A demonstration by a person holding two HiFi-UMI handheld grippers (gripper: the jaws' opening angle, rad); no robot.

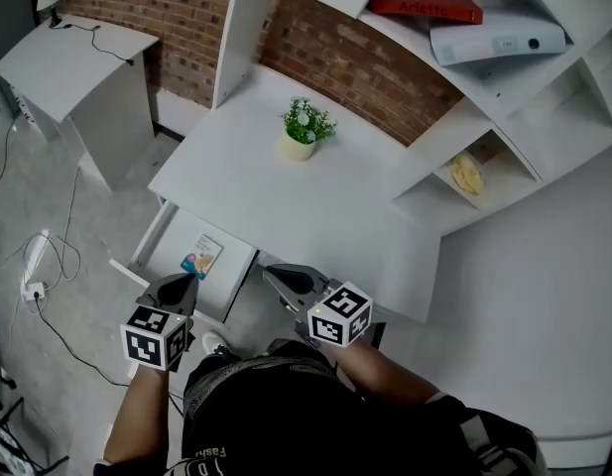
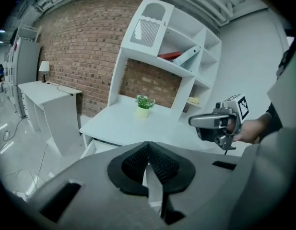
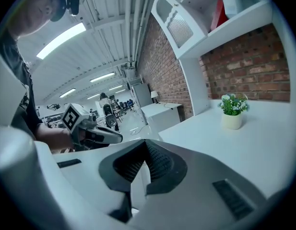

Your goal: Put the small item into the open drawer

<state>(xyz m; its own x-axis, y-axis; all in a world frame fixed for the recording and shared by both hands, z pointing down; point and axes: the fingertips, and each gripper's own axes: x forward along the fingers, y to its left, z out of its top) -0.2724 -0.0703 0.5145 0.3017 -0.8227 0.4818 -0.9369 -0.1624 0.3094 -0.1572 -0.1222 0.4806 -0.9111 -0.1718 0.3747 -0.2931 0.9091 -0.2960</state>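
Inside the open drawer (image 1: 167, 244), small item (image 1: 201, 256) lies flat, lengthwise front-to-back; left hand-held gripper (image 1: 182, 284) and right hand-held gripper (image 1: 276, 274) closed, empty.

Left gripper (image 1: 186, 281), right gripper (image 1: 274, 274): jaws together

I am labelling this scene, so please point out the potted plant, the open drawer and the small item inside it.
potted plant (image 1: 306, 127), head view, its leaves.
open drawer (image 1: 171, 245), head view, bare floor.
small item (image 1: 202, 256), head view, its middle.
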